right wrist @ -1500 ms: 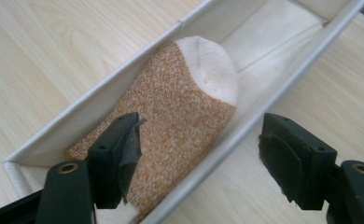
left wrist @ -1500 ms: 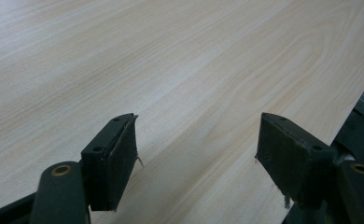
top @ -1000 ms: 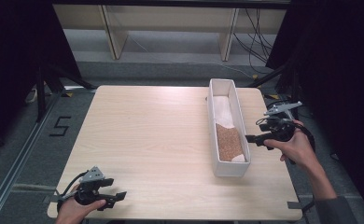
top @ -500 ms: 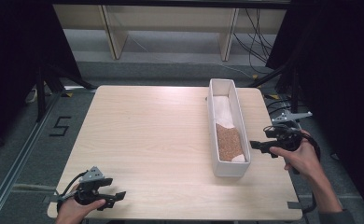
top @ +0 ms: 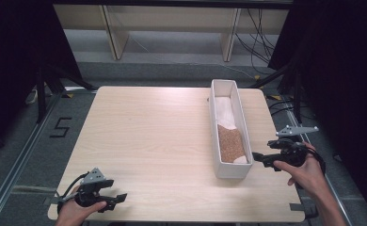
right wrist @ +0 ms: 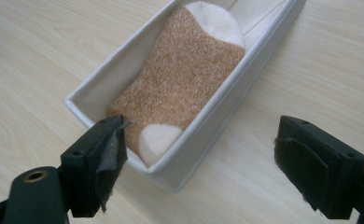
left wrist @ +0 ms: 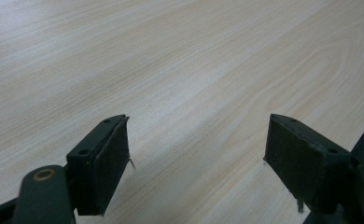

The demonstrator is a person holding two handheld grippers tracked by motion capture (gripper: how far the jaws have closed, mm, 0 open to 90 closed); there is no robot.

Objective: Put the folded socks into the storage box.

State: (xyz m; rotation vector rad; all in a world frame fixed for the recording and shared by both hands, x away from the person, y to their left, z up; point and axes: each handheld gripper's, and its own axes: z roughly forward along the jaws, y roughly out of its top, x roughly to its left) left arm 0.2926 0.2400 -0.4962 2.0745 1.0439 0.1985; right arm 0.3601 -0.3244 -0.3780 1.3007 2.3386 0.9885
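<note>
A long white tray stands lengthwise on the right side of the wooden table. In it lies a brown sock with white toe and heel. My right gripper hovers just right of the tray's near end and points at it. Its jaws have just been opening and stand wide, holding nothing. The right gripper view has the right gripper looking over the tray's near corner at the sock. My left gripper rests at the table's front left corner. The left gripper is open over bare wood.
Pale shelving stands beyond the far edge of the table. Cables trail on the floor at the back right. A metal rail runs along the floor to the left. Dark curtains close both sides.
My right hand has drawn back toward the table's near edge and slightly right, away from the tray. Its jaws look wider apart. The left gripper has stayed where it was.
</note>
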